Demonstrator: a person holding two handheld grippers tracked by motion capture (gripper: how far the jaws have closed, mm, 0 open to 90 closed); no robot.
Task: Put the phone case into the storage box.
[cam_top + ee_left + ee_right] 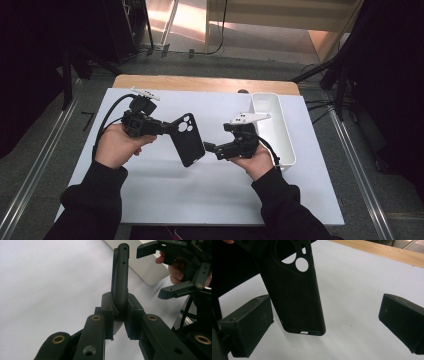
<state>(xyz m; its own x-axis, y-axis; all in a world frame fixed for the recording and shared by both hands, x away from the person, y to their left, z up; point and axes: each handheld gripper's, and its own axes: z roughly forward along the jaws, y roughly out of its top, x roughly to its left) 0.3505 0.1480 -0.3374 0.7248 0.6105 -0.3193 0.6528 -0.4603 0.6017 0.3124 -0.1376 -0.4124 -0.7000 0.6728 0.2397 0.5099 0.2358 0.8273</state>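
A black phone case with round camera cut-outs hangs above the white table top. My left gripper is shut on its upper end. In the left gripper view the case stands edge-on, and both pads of the left gripper press on it. My right gripper is open just right of the case's lower end. In the right gripper view the case hangs between the wide-apart jaws of the right gripper, closer to the left one and touching neither. The right gripper also appears open, farther off, in the left gripper view.
A long white tray stands on the table at the right, just behind the right hand, and it shows as a white tray in the left gripper view. A wooden edge runs along the table's far side. Metal rails flank the table on the floor.
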